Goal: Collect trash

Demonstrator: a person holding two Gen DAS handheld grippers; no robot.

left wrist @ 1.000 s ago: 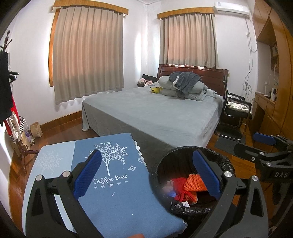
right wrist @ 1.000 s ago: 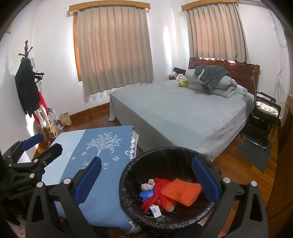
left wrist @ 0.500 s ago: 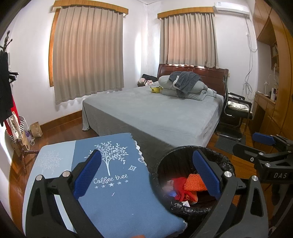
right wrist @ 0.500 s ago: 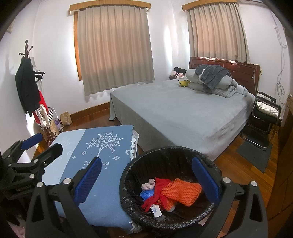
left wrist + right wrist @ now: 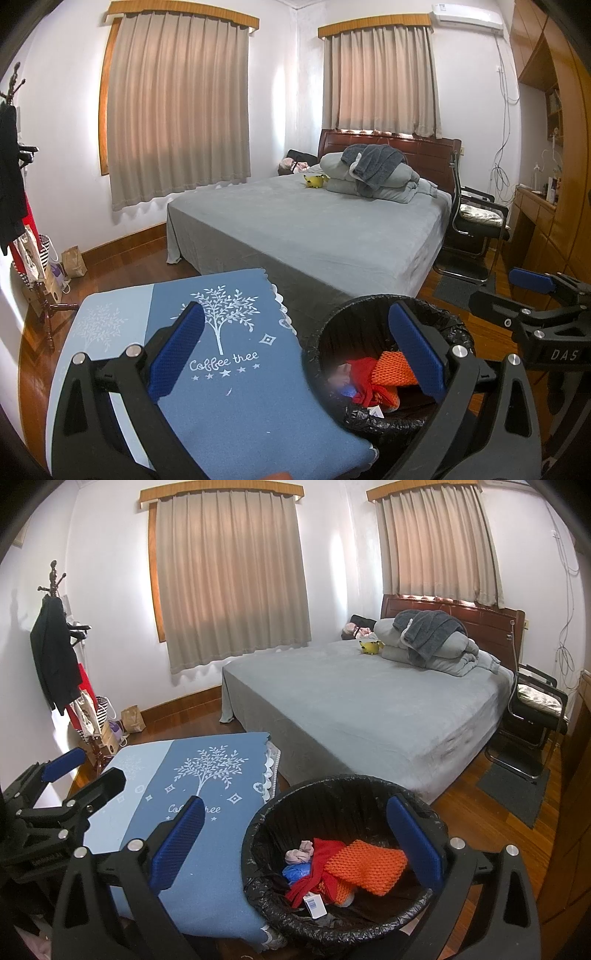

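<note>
Trash bin (image 5: 343, 853), round and lined with crinkled black plastic, holds an orange knitted cloth (image 5: 365, 866). Both grippers' fingers, left (image 5: 295, 354) and right (image 5: 295, 843), are released and empty. The bin's near rim is cut off.

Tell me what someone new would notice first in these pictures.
Probably the black-lined trash bin in the foreground, with an orange knit piece and red cloth lying inside. Just left of it sits the blue "Coffee tree" cloth, and behind both spreads the big grey bed.

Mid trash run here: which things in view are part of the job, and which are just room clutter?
Job: trash bin with black liner; inside it an orange knit piece, red cloth, blue wad, pink wad; left gripper and right gripper, both open, empty.

Clutter: blue tablecloth, bed, yellow plush, chair.
</note>
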